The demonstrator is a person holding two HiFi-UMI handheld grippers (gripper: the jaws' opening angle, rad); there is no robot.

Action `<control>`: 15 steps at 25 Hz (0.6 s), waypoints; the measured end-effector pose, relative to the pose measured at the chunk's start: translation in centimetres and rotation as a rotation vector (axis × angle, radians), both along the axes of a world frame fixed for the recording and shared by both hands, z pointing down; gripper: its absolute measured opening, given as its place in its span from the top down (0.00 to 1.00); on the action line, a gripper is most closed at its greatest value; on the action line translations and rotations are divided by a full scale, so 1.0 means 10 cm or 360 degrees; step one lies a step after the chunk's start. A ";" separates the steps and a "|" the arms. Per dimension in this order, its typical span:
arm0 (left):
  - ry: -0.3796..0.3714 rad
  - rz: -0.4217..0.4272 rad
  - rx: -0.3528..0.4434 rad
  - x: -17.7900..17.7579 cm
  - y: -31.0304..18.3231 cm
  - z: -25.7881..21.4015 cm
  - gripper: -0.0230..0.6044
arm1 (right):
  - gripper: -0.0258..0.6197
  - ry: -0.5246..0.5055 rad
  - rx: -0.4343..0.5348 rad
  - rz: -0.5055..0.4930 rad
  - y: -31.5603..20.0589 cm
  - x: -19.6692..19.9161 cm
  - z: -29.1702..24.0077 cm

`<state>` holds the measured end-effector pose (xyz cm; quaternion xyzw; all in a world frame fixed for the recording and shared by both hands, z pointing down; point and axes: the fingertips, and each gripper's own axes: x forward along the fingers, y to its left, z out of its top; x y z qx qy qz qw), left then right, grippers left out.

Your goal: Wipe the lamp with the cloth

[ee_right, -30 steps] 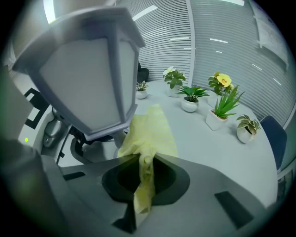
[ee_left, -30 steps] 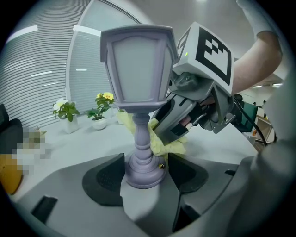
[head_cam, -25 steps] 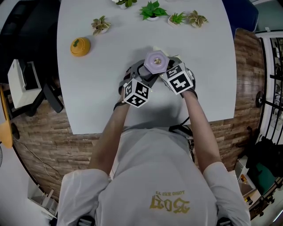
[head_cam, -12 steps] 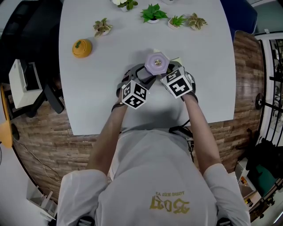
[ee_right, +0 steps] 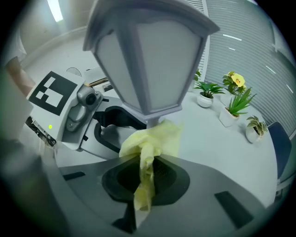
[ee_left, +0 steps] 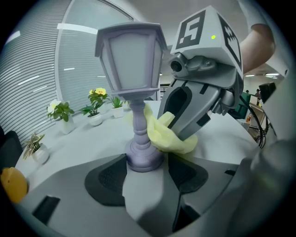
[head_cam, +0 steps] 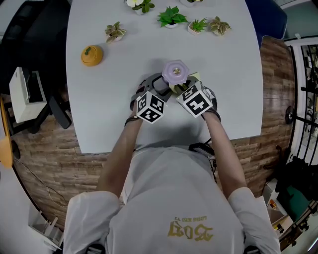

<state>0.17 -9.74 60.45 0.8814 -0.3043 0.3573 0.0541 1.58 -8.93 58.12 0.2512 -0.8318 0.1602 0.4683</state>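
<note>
A pale purple lantern-style lamp (head_cam: pixel 175 72) stands upright on the white table (head_cam: pixel 104 124). My left gripper (head_cam: pixel 161 91) is shut on the lamp's round base (ee_left: pixel 144 159), one pad on each side. My right gripper (head_cam: pixel 183 89) is shut on a yellow cloth (ee_right: pixel 150 143), which hangs down between its pads. In the left gripper view the cloth (ee_left: pixel 167 136) is bunched against the lamp's post just above the base, with the right gripper (ee_left: pixel 181 132) behind it. The lamp's head (ee_right: pixel 148 55) fills the top of the right gripper view, with the left gripper (ee_right: pixel 115 127) beyond it.
An orange pumpkin-shaped object (head_cam: pixel 92 54) lies at the table's far left. Several small potted plants (head_cam: pixel 171 14) line the far edge. The near table edge is right behind both grippers. A dark chair (head_cam: pixel 30 30) stands off the table's left side.
My right gripper has slid a little toward me and to the left, carrying the cloth along the lamp's post. The left gripper and the lamp have stayed put.
</note>
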 end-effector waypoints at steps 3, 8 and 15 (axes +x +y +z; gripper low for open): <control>0.0000 0.0002 0.0001 0.00 0.00 0.00 0.51 | 0.91 0.0000 -0.0012 -0.0011 0.03 -0.04 0.01; -0.0004 -0.0001 -0.0007 0.00 0.02 0.01 0.51 | 0.91 -0.0014 -0.0057 -0.0053 0.08 -0.08 0.01; 0.0002 0.0007 0.0002 0.00 0.00 -0.01 0.51 | 0.91 -0.0052 -0.0080 -0.0090 0.08 -0.15 0.00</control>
